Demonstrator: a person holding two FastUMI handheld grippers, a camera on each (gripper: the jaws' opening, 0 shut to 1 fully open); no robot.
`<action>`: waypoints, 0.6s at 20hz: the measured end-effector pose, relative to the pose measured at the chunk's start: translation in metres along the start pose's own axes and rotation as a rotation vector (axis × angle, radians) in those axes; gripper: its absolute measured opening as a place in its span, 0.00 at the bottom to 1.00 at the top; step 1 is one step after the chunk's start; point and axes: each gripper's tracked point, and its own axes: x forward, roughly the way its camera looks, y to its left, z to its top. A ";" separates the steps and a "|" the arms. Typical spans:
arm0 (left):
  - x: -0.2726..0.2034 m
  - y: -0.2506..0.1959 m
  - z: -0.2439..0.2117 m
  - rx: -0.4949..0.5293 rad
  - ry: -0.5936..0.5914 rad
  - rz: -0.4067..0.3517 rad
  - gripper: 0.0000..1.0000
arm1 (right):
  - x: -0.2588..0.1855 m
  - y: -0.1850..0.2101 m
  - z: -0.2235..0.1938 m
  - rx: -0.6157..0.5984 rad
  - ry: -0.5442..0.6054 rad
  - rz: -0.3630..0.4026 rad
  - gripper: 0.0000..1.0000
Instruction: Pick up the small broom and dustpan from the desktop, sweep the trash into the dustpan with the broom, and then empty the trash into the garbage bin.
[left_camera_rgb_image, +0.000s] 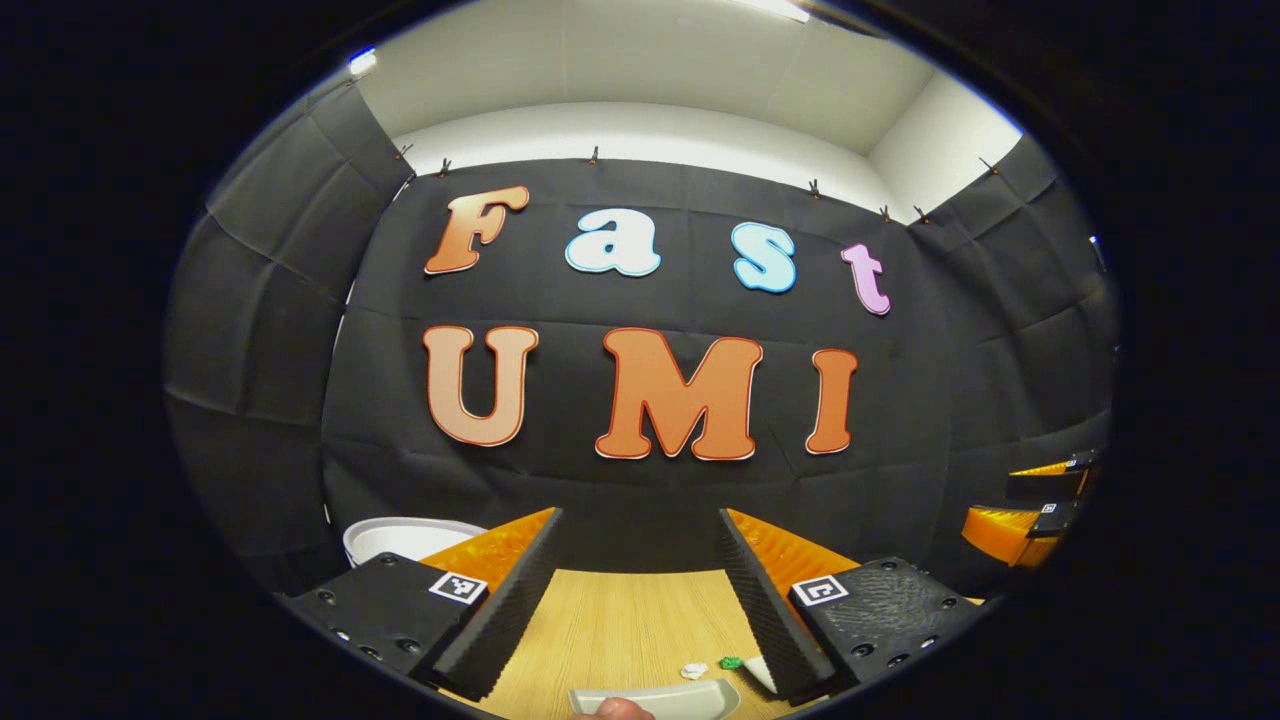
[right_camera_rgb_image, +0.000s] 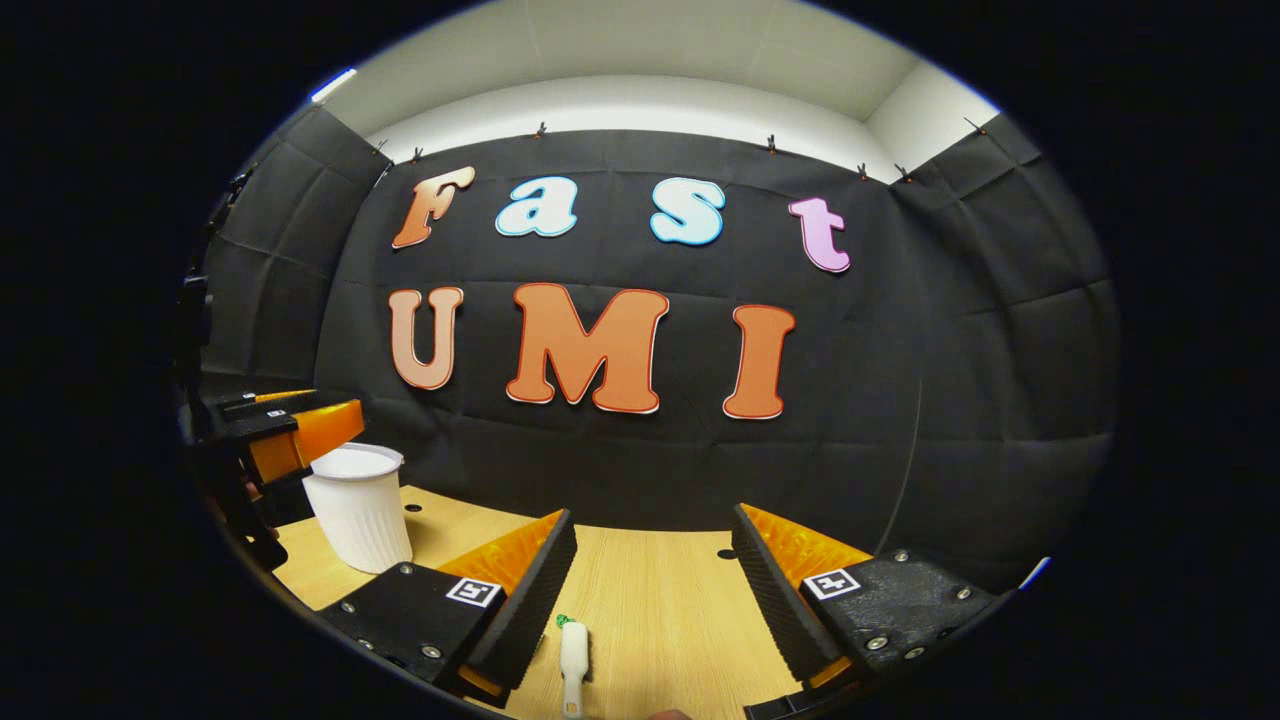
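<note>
Both pairs of fingers were spread wide and empty: your left gripper (left_camera_rgb_image: 640, 590) hung above the pale dustpan (left_camera_rgb_image: 660, 697), with white and green trash (left_camera_rgb_image: 712, 667) just beyond its rim, and your right gripper (right_camera_rgb_image: 655, 590) hung over the broom's white handle (right_camera_rgb_image: 572, 660). The white garbage bin (right_camera_rgb_image: 358, 505) stood well left of that broom. Both tools looked light, stiff and smooth, so I'd judge mid-handle the surest hold.
</note>
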 end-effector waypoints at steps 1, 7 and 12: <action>-0.004 -0.005 -0.003 -0.030 0.012 0.008 0.94 | -0.001 0.001 0.001 0.006 -0.006 -0.002 0.94; -0.018 -0.021 -0.007 -0.077 0.026 0.046 0.94 | 0.005 0.001 -0.004 -0.010 -0.009 0.001 0.94; -0.022 -0.023 -0.010 -0.031 0.045 0.055 0.95 | 0.010 -0.003 -0.009 0.013 0.005 -0.012 0.94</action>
